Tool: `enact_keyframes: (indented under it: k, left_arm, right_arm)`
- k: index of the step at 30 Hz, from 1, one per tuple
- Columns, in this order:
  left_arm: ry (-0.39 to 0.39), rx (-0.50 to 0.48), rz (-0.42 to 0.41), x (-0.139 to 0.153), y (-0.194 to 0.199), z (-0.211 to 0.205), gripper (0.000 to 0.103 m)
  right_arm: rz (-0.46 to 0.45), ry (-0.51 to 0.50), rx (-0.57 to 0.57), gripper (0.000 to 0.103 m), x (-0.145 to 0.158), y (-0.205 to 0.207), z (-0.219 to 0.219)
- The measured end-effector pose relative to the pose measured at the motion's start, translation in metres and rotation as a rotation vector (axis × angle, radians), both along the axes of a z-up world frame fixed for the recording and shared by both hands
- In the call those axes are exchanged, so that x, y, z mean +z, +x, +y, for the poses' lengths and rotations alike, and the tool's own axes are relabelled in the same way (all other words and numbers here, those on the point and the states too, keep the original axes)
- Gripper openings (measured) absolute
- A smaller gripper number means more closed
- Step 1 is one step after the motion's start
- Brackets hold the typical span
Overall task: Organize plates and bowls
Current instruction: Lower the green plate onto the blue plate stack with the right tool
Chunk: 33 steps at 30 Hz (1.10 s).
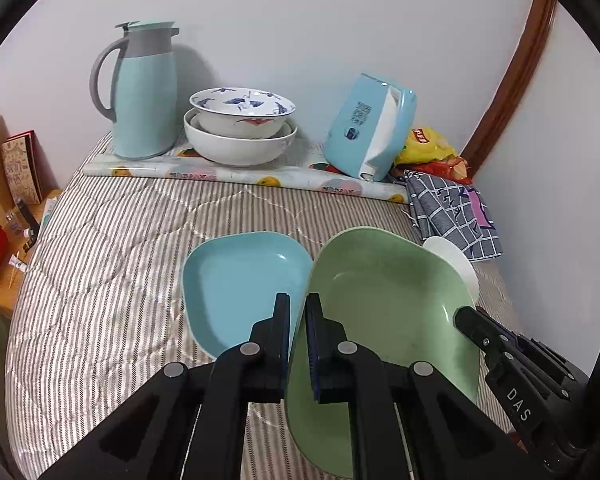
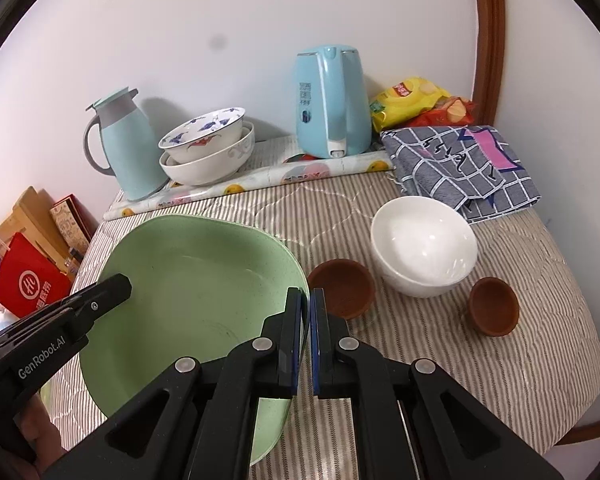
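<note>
Grippers clamped on green plate

Left gripper (image 1: 298, 308) grips the green plate (image 1: 384, 320) at its left rim; right gripper (image 2: 306, 304) grips the opposite rim (jaws nearly together). Blue plate (image 1: 236, 280) lies just beside it.

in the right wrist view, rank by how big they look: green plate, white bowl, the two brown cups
1. green plate, though nearest the camera
2. white bowl
3. left brown cup and right brown cup: look alike, no ranking
</note>
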<state>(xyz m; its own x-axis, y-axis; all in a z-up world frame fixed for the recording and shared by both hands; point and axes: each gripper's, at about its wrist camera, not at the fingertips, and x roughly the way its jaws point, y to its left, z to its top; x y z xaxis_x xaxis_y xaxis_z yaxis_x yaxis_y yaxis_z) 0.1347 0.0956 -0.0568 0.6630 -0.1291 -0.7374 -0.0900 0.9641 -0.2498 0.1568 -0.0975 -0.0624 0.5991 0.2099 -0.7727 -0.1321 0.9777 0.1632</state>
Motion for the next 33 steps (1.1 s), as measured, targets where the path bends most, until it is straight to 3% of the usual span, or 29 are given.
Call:
enact_keyframes:
  k: [33]
  left_arm:
    - [-0.017, 0.064, 0.104, -0.045, 0.000, 0.055, 0.008]
  right_arm:
    - [0.074, -0.013, 0.076, 0.004, -0.040, 0.007, 0.059]
